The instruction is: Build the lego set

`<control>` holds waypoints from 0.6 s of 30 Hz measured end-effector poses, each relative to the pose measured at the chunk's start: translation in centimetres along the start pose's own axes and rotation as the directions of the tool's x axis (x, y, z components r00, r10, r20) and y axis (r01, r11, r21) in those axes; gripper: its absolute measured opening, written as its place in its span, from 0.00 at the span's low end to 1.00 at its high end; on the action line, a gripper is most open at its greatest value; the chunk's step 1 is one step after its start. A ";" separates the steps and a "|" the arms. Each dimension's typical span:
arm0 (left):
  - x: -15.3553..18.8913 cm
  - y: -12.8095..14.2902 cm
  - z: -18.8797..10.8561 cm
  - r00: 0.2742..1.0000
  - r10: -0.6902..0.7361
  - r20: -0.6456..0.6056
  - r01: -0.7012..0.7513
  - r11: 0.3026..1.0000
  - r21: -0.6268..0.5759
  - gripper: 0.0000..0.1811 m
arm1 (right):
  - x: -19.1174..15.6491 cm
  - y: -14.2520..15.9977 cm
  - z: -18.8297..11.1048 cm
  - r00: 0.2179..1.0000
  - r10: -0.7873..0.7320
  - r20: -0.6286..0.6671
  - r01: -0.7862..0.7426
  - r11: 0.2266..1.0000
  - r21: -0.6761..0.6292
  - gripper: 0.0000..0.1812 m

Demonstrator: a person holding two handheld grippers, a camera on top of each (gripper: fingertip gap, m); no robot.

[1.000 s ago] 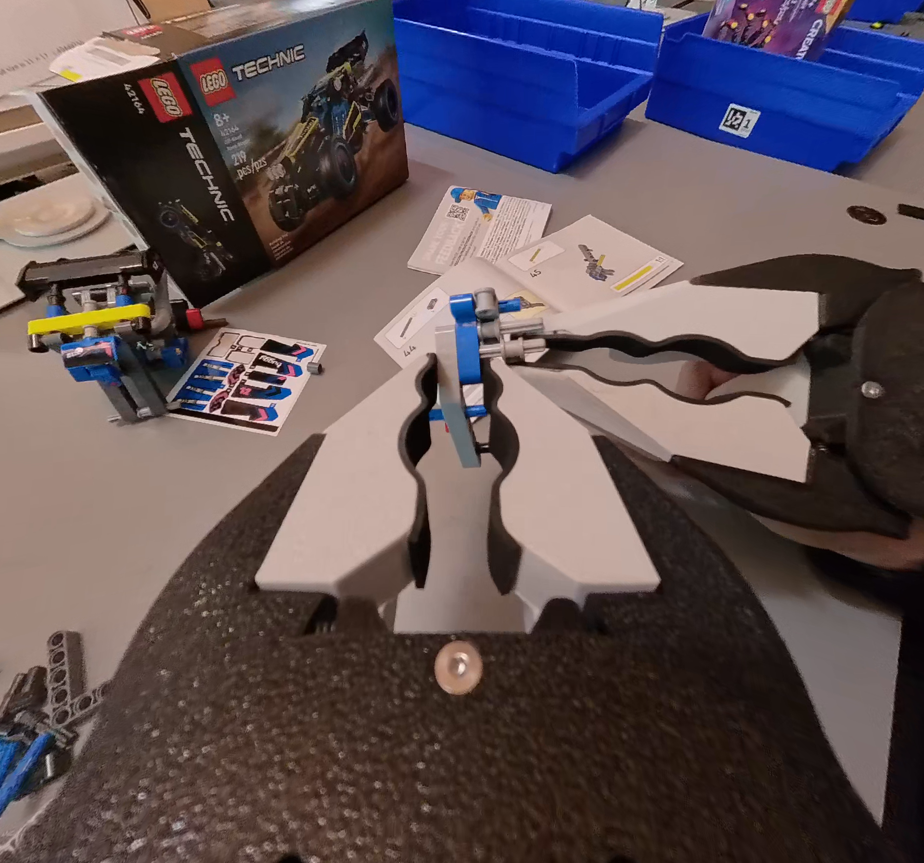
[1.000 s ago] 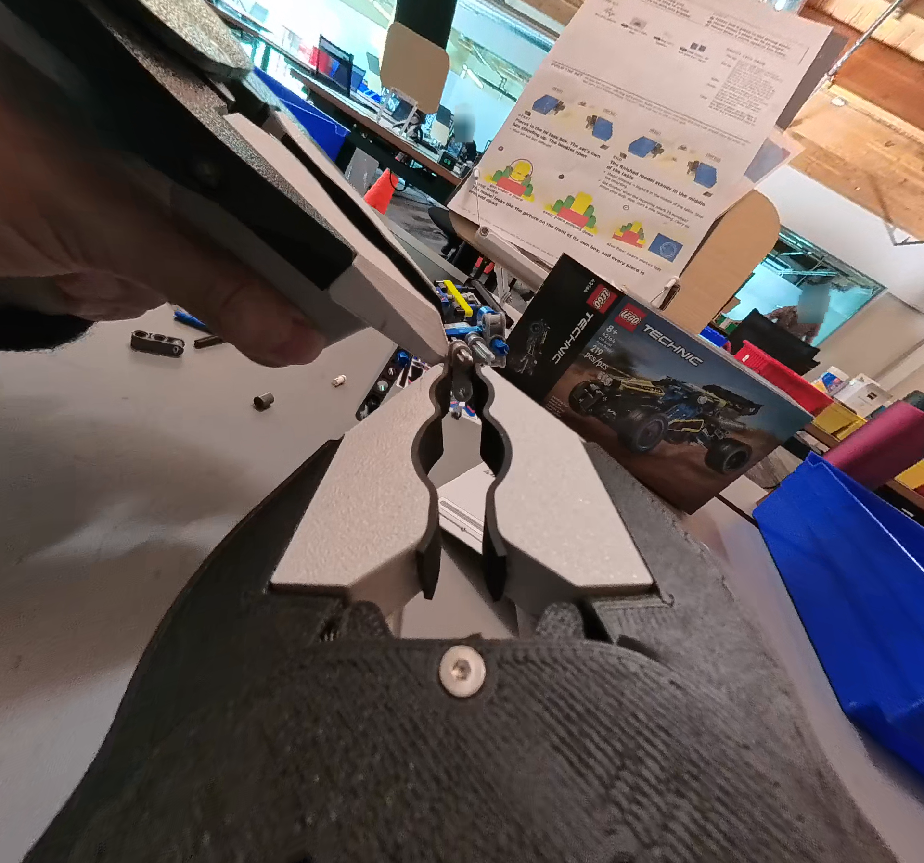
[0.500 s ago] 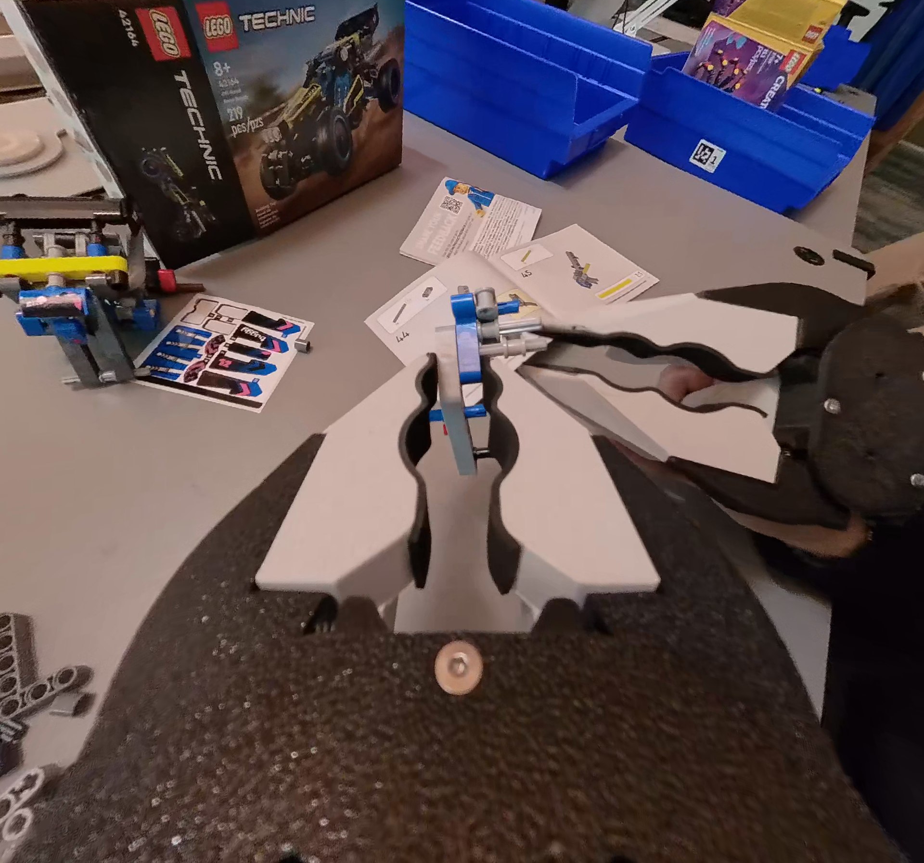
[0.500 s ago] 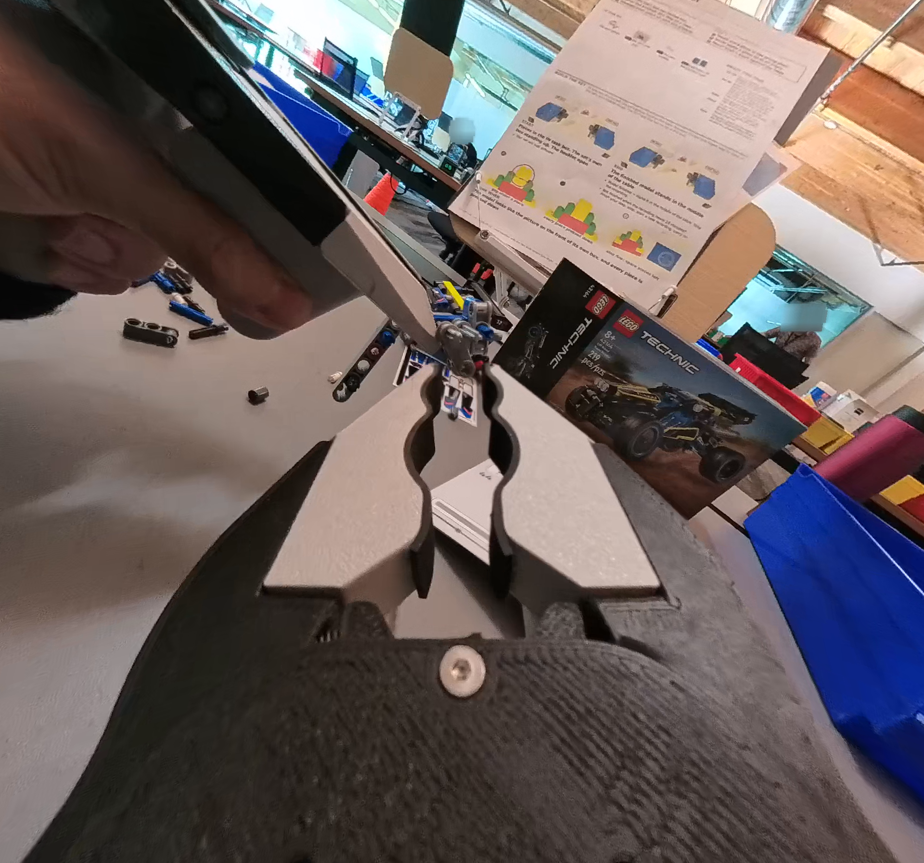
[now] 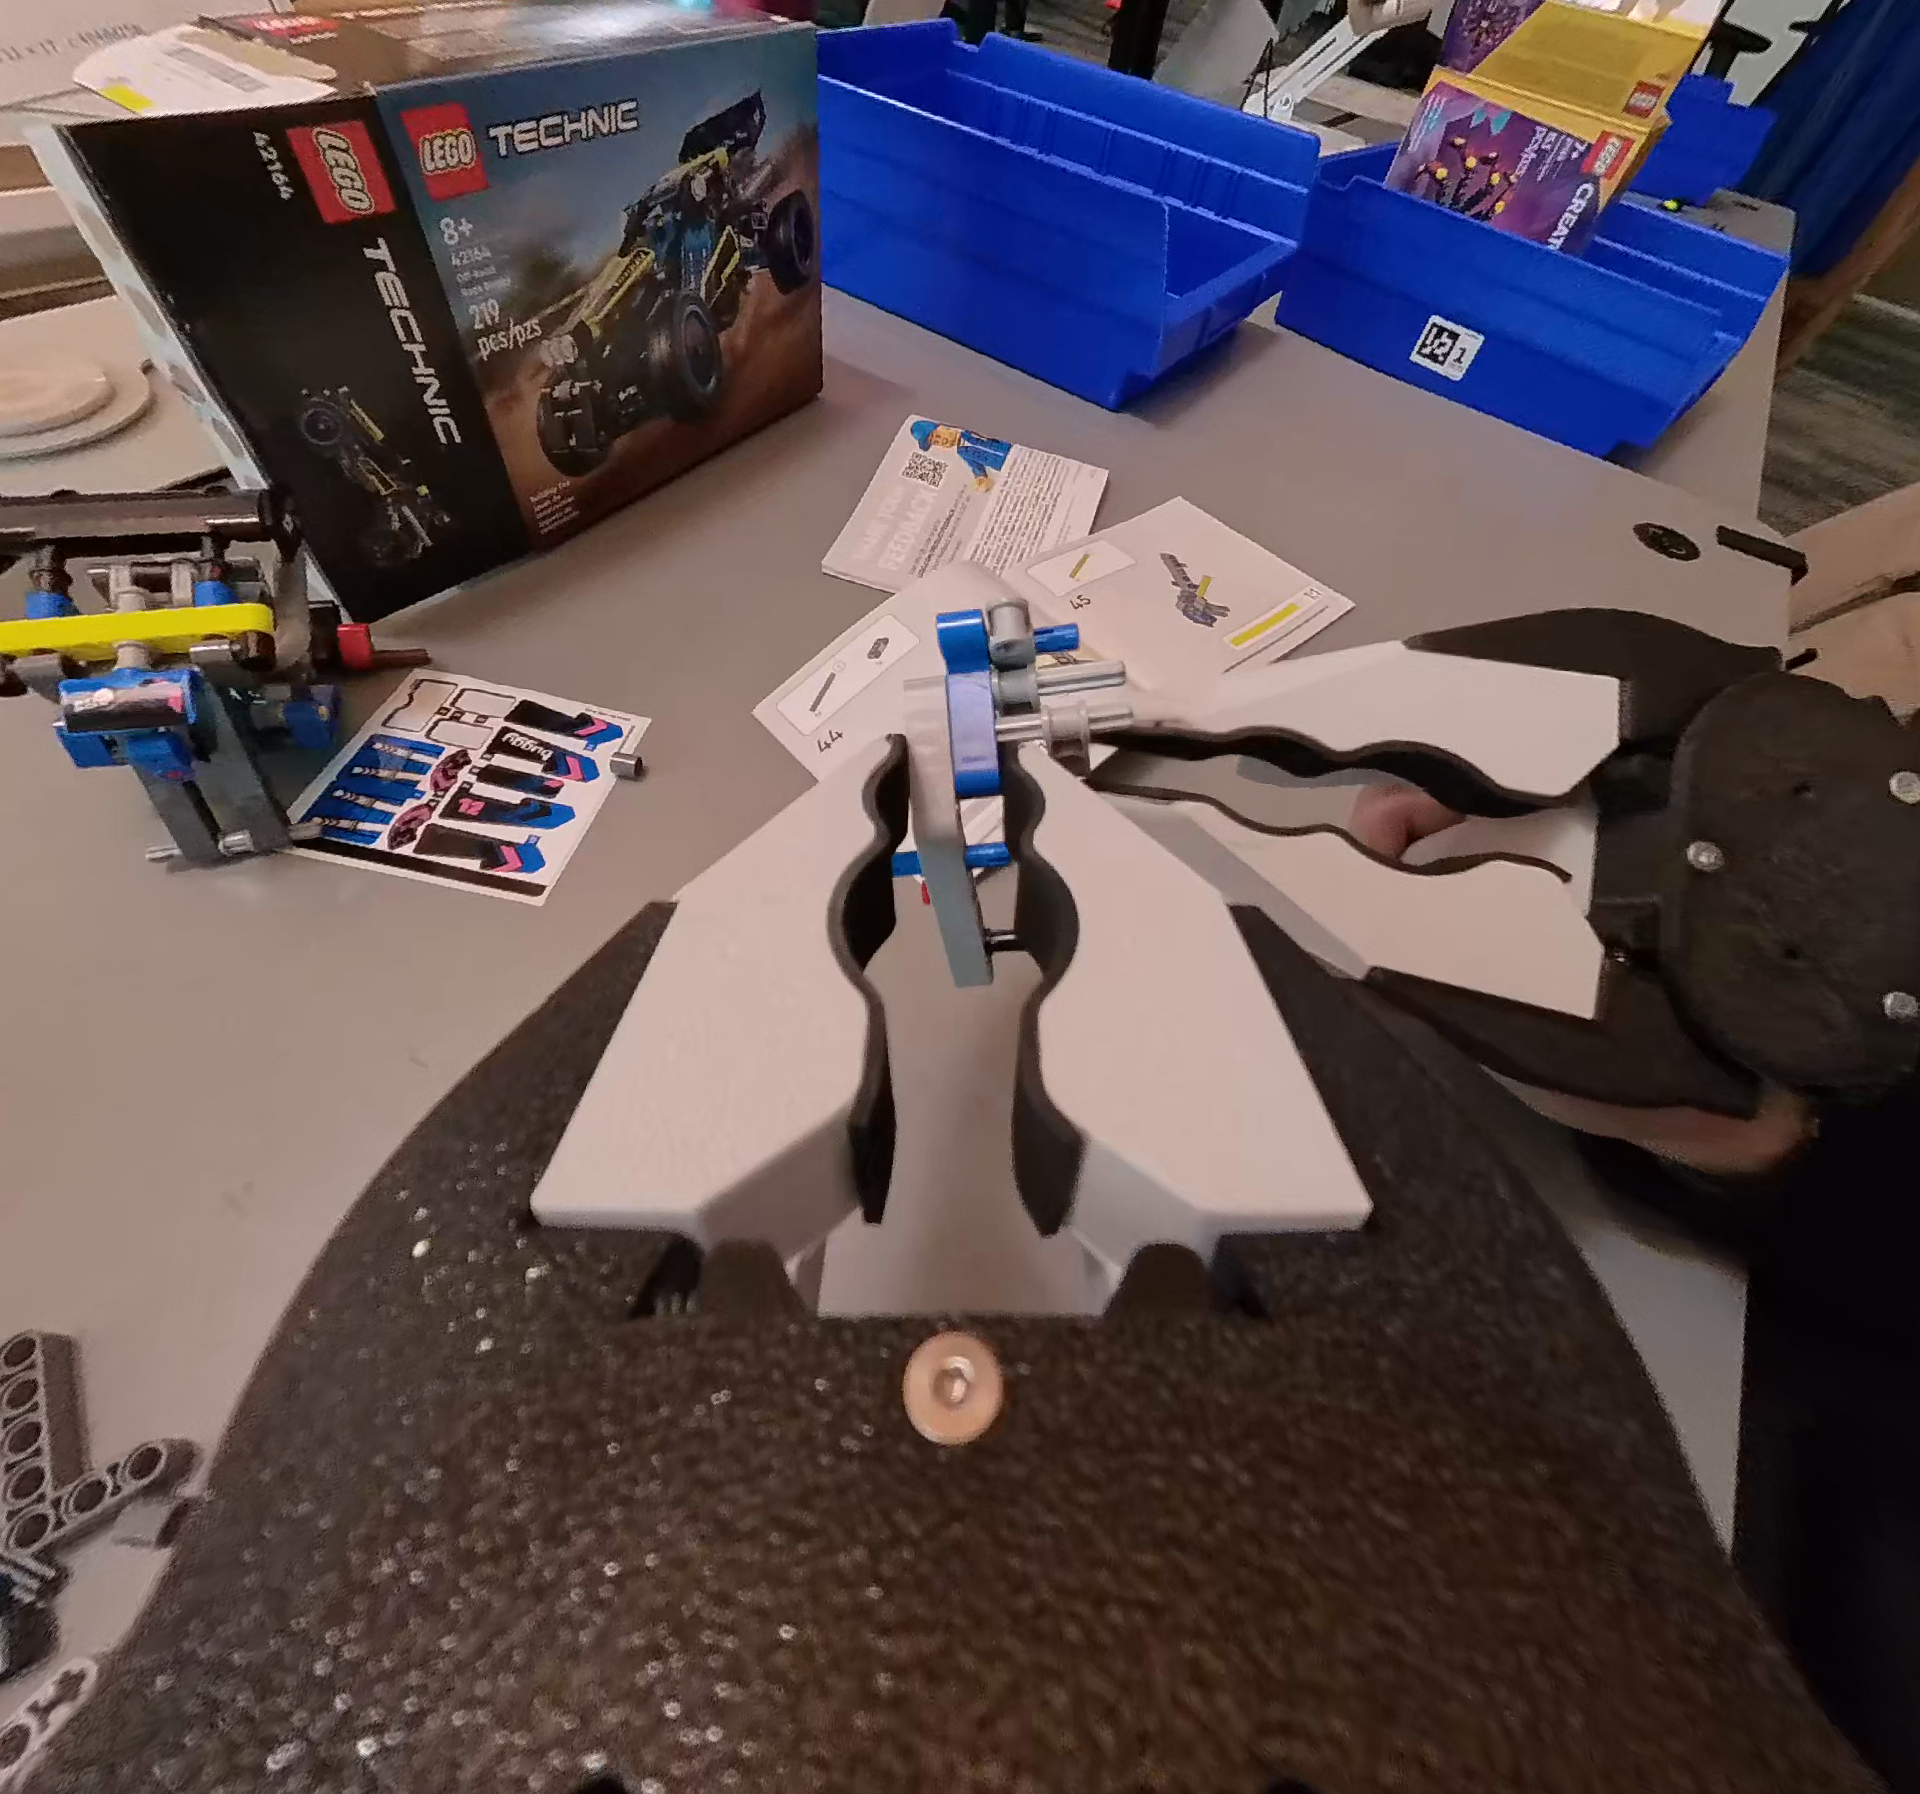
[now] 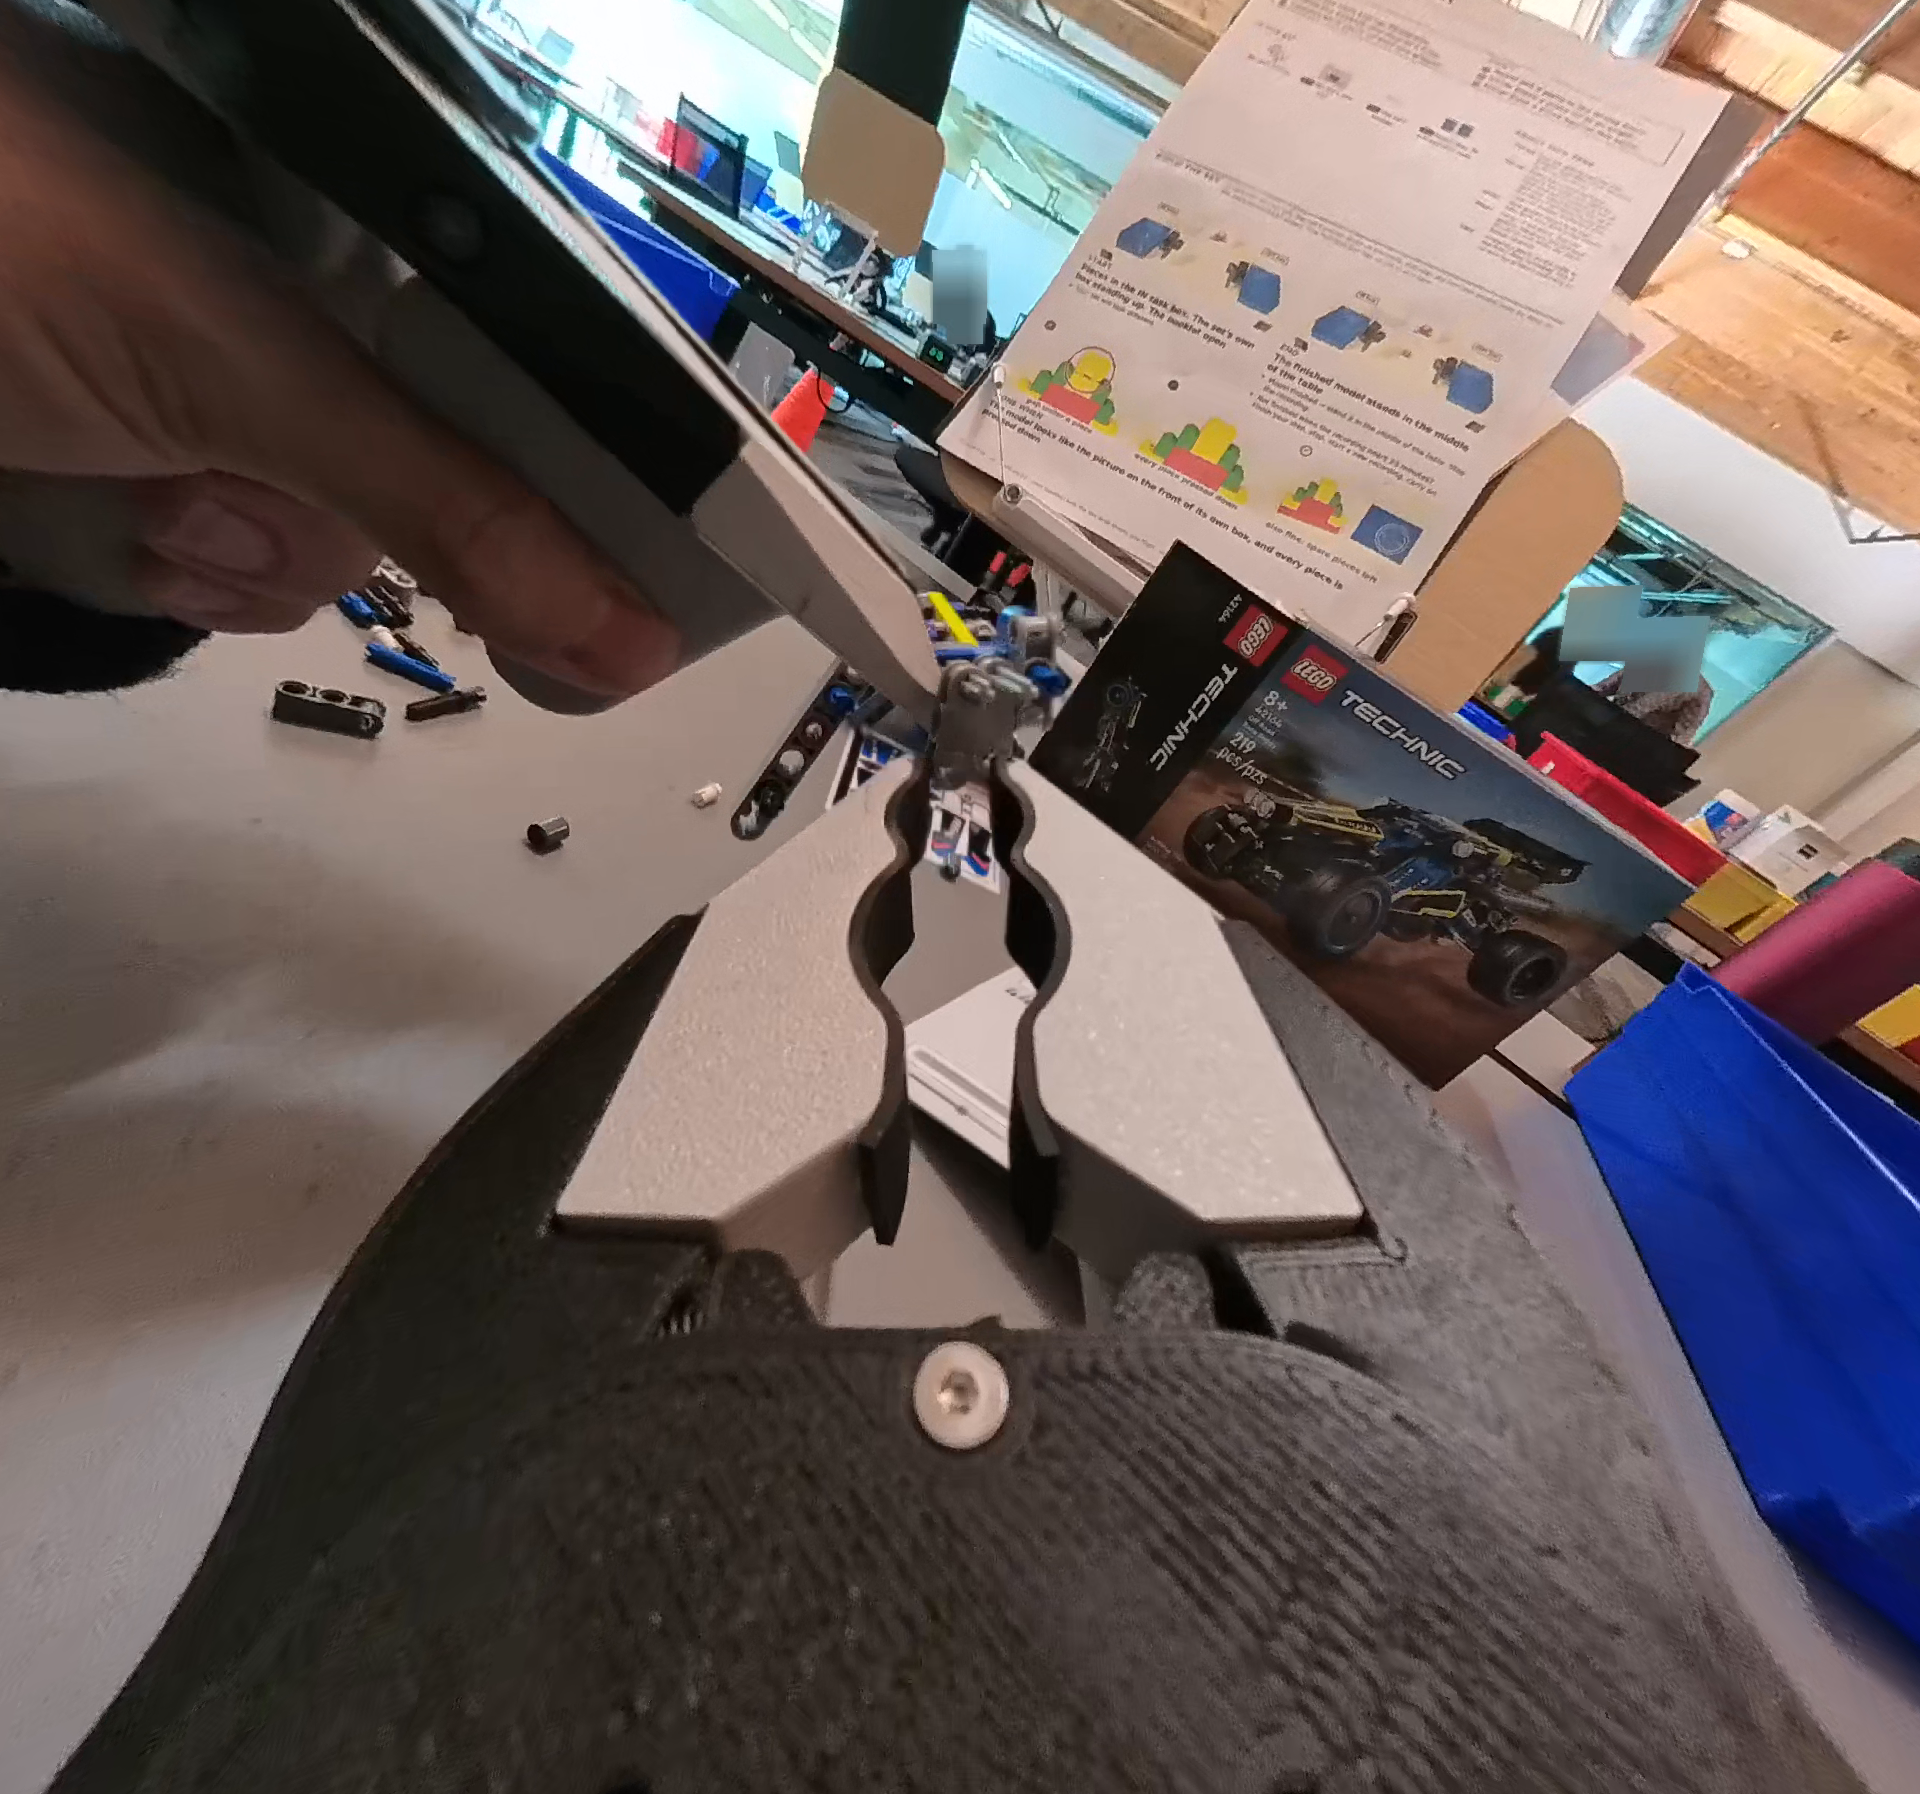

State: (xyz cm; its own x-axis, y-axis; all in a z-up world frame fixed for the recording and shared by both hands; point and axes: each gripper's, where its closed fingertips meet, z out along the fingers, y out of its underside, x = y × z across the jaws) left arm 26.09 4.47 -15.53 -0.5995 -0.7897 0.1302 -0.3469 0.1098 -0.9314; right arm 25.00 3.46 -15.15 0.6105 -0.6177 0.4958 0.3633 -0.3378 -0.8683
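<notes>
The left tongs [image 5: 956,809] clamp the grey-and-blue lego beam subassembly [image 5: 961,757] upright; the right tongs [image 5: 1091,757], narrowed onto its grey axle pin [image 5: 1081,718], approach crosswise from the right.

We are in a workshop. Blue storage bins [image 5: 1049,217] line our grey table [image 5: 312,1017]; more workbenches [image 6: 831,310] stand beyond.
</notes>
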 end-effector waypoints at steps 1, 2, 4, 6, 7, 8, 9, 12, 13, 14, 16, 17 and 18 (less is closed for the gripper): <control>0.0 0.1 0.0 1.000 -0.001 -0.001 0.001 1.000 -0.003 0.08 | 0.1 -0.1 0.0 1.000 0.000 -0.002 0.000 1.000 0.009 0.06; 0.1 0.1 0.0 1.000 -0.001 -0.004 0.001 1.000 -0.004 0.08 | 0.0 -0.2 0.0 1.000 -0.001 0.001 0.001 1.000 0.010 0.06; 0.1 0.2 0.1 1.000 -0.005 -0.005 0.005 1.000 -0.009 0.08 | -0.1 0.0 0.0 1.000 -0.005 0.007 0.005 1.000 0.000 0.03; 0.2 0.2 0.2 1.000 -0.007 -0.011 0.007 1.000 -0.012 0.08 | 0.1 0.0 0.0 1.000 -0.009 0.000 0.009 1.000 -0.010 0.03; 0.3 0.2 0.2 1.000 -0.008 -0.018 0.008 1.000 -0.010 0.08 | 0.1 -0.1 -0.1 1.000 0.005 -0.001 -0.005 1.000 -0.006 0.03; 0.4 0.1 0.1 1.000 -0.001 -0.030 0.001 1.000 -0.006 0.08 | 0.2 -0.2 -0.1 1.000 0.020 0.000 -0.020 1.000 -0.001 0.03; 0.5 0.0 0.1 0.999 0.010 -0.045 -0.010 1.000 -0.002 0.08 | 0.3 -0.2 -0.1 1.000 0.031 0.002 -0.031 1.000 0.000 0.03; 0.7 -0.2 -0.2 0.995 0.044 -0.090 -0.044 0.999 0.007 0.09 | 0.4 -0.1 -0.1 0.998 0.061 0.008 -0.061 0.998 0.000 0.03; 1.0 -0.2 -0.2 0.992 0.048 -0.116 -0.048 0.999 0.006 0.11 | 0.3 -0.2 -0.2 0.998 0.059 0.011 -0.059 0.998 0.006 0.03; 1.2 -0.2 -0.3 0.989 0.041 -0.140 -0.040 0.999 0.009 0.14 | 0.3 -0.3 -0.2 0.999 0.048 0.007 -0.048 0.999 0.006 0.03; 1.5 -0.4 -0.3 0.986 0.030 -0.161 -0.027 0.999 0.022 0.18 | 0.4 -0.4 -0.2 1.000 0.026 -0.005 -0.026 1.000 0.009 0.03; 1.5 -0.4 -0.3 0.987 0.033 -0.160 -0.029 0.999 0.028 0.18 | 0.4 -0.4 -0.2 1.000 0.026 -0.005 -0.025 1.000 0.012 0.03; 1.6 -0.5 -0.3 0.987 0.037 -0.156 -0.033 0.999 0.033 0.18 | 0.4 -0.4 -0.2 1.000 0.030 -0.002 -0.030 0.999 0.014 0.03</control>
State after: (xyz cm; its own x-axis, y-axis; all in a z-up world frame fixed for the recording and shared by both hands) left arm 25.07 3.40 -14.78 -0.7174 -0.6810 0.1468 -0.3032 0.1154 -0.9459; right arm 24.92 3.18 -14.58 0.6194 -0.6291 0.4697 0.3552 -0.3091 -0.8822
